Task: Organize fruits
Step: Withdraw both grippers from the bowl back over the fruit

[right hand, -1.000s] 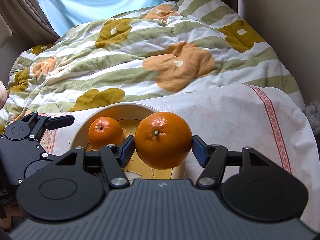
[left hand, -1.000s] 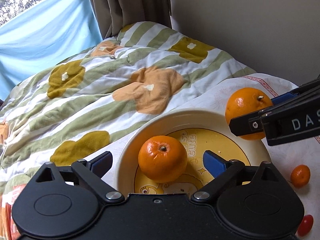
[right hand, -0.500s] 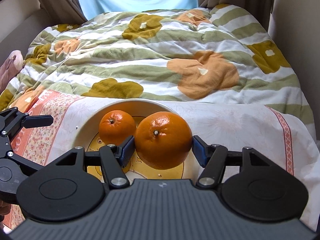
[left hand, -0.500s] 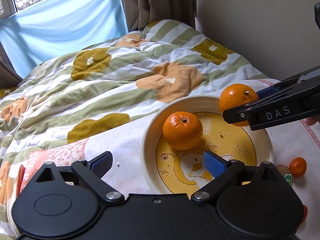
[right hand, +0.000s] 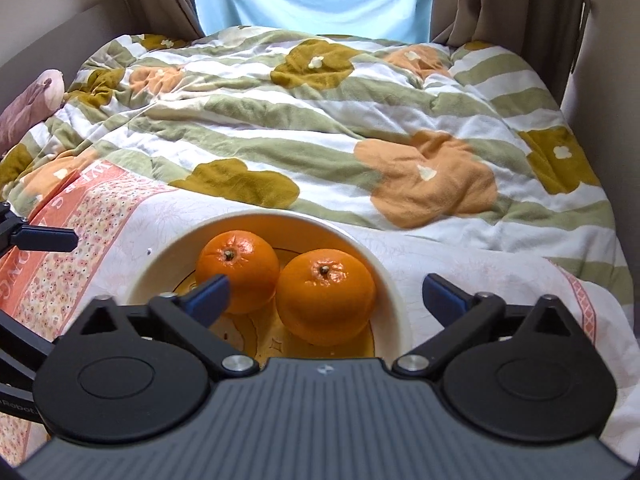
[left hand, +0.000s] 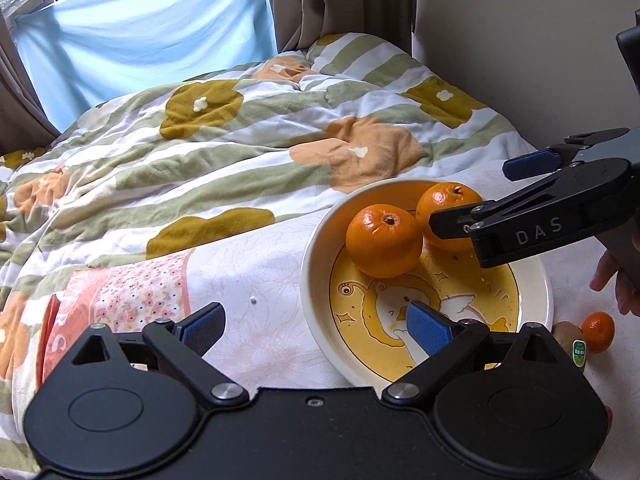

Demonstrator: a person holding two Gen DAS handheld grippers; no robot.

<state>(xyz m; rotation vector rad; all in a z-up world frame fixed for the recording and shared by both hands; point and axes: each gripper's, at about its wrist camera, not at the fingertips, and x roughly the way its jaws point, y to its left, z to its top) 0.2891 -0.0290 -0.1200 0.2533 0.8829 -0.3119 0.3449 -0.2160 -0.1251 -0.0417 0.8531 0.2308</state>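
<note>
Left wrist view: the left hand-held gripper [left hand: 314, 326] stands wide with nothing between its blue pads, hanging over the bed's printed cloth [left hand: 256, 276] and the near left rim of the plate [left hand: 316, 320]. The plate (cream rim, yellow cartoon centre) holds two oranges touching each other: the nearer orange [left hand: 383, 241] lies at about 1 o'clock from this gripper, well clear of its pads, and the farther orange [left hand: 444, 208] sits just behind it, partly hidden by a black finger of the right hand-held gripper [left hand: 486, 196] reaching in from 3 o'clock. At 4 o'clock off the plate lie a small mandarin [left hand: 598, 331] and a kiwi [left hand: 568, 340] with a green sticker, touching. A person's fingers [left hand: 616, 280] show at the right edge.

Right wrist view: the right hand-held gripper [right hand: 326, 296] has its jaws opening, wide apart, the pads clear of the fruit. The farther orange [right hand: 326, 296] rests in the plate [right hand: 396, 304] directly between the pads, touching neither. The nearer orange [right hand: 237, 268] sits at 11 o'clock, just behind the left pad. A finger of the left hand-held gripper [right hand: 44, 240] pokes in at 9 o'clock. The flowered quilt [right hand: 320, 120] fills the bed beyond.
</note>
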